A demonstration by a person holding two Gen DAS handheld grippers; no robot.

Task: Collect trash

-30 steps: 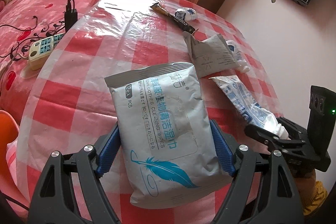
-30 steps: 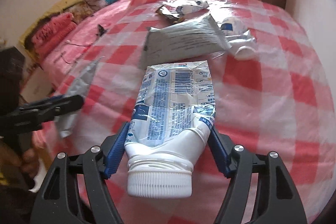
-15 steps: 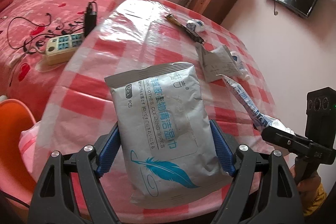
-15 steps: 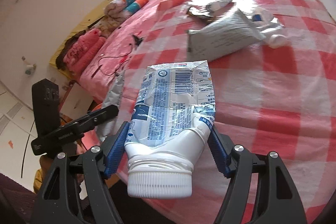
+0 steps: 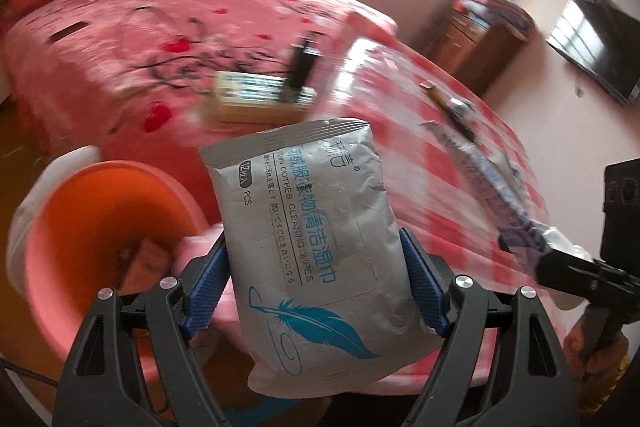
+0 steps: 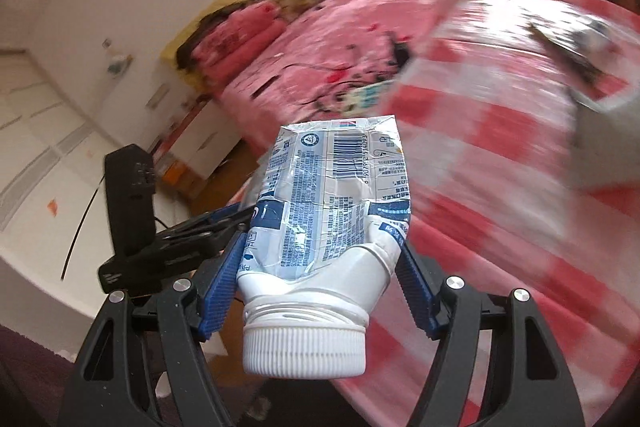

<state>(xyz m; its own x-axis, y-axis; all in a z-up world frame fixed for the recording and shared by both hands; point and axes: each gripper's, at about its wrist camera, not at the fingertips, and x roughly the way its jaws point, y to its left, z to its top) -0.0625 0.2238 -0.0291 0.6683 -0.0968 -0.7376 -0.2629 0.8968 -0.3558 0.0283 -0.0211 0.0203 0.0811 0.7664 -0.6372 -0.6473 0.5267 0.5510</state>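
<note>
Pink bed [image 5: 168,39] behind, orange bin [image 5: 100,227] below wipes pack [image 5: 316,227]

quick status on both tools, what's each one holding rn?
Left tool: closed on the wipes pack.
Right tool: closed on the tube, cap toward the camera.

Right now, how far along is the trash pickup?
Partway. Something brownish already lies in the orange bin. In hand: the left gripper clamps a gray cleaning wipes pack, the right gripper a flattened white tube, neither dropped yet. Left: a dark wrapper and other blurred litter on the checkered table.
</note>
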